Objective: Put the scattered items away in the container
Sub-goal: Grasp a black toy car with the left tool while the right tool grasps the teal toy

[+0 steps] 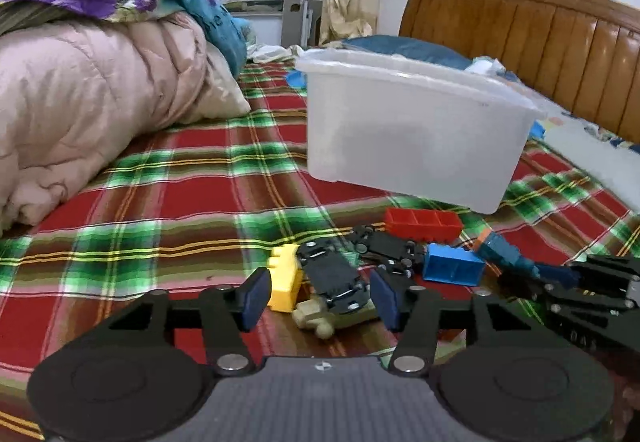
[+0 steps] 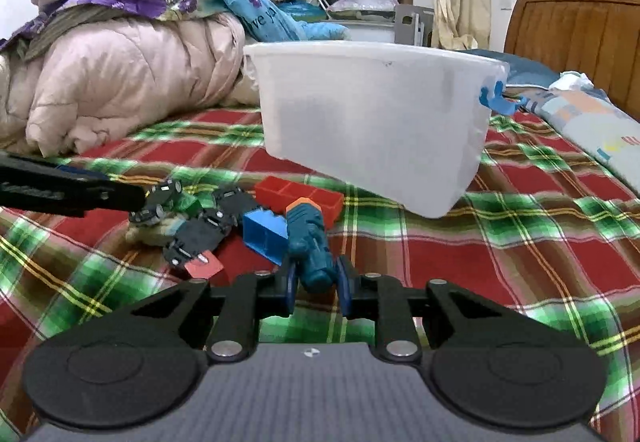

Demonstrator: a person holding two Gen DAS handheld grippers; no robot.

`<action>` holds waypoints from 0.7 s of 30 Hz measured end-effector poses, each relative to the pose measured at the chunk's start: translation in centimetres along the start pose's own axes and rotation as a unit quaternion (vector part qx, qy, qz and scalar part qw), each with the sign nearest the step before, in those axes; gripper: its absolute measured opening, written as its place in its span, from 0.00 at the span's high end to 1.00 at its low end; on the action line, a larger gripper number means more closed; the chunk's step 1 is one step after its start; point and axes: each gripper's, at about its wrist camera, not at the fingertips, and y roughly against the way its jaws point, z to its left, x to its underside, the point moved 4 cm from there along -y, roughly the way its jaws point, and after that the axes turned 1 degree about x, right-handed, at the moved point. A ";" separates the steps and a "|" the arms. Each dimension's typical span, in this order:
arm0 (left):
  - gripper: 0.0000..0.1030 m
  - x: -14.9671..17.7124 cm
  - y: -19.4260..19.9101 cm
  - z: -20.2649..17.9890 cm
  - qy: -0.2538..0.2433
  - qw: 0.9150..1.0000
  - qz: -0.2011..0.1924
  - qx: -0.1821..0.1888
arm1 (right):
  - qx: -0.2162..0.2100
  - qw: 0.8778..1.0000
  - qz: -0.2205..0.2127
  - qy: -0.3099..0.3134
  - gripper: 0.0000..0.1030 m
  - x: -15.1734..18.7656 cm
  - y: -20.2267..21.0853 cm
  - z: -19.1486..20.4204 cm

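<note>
A translucent white bin (image 1: 412,130) stands on the plaid bed; it also shows in the right wrist view (image 2: 372,126). In front of it lie scattered toys: a red brick (image 1: 424,224), a blue brick (image 1: 452,268), a yellow brick (image 1: 284,280), black toy car chassis (image 1: 334,280) and a teal toy gun (image 2: 310,242). My left gripper (image 1: 320,296) is open, its pads on either side of a black toy car and a beige piece (image 1: 316,318). My right gripper (image 2: 318,288) is shut on the teal toy gun's handle end.
A pink quilt (image 1: 92,106) with flowered bedding is piled at the left. A wooden headboard (image 1: 532,38) and pillows are at the right. A small red piece (image 2: 204,266) lies by the car chassis (image 2: 196,238). The right gripper shows at the left view's right edge (image 1: 592,294).
</note>
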 end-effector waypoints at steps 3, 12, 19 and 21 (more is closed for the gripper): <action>0.48 -0.1 -1.6 -1.0 0.011 1.000 0.018 -0.006 | 0.000 1.000 0.004 -0.005 0.77 0.2 -0.2 0.0; 0.73 0.6 -1.3 1.0 0.051 0.999 0.016 0.008 | 0.006 1.000 -0.003 -0.013 0.77 0.1 -0.1 -0.4; 0.83 -0.9 0.7 0.5 0.018 1.000 -0.007 0.023 | 0.012 0.999 -0.026 -0.015 0.79 -1.0 1.0 -0.5; 0.83 -0.8 0.6 0.2 0.006 1.000 -0.003 0.017 | 0.012 1.000 -0.020 -0.018 0.79 -0.8 0.8 -0.6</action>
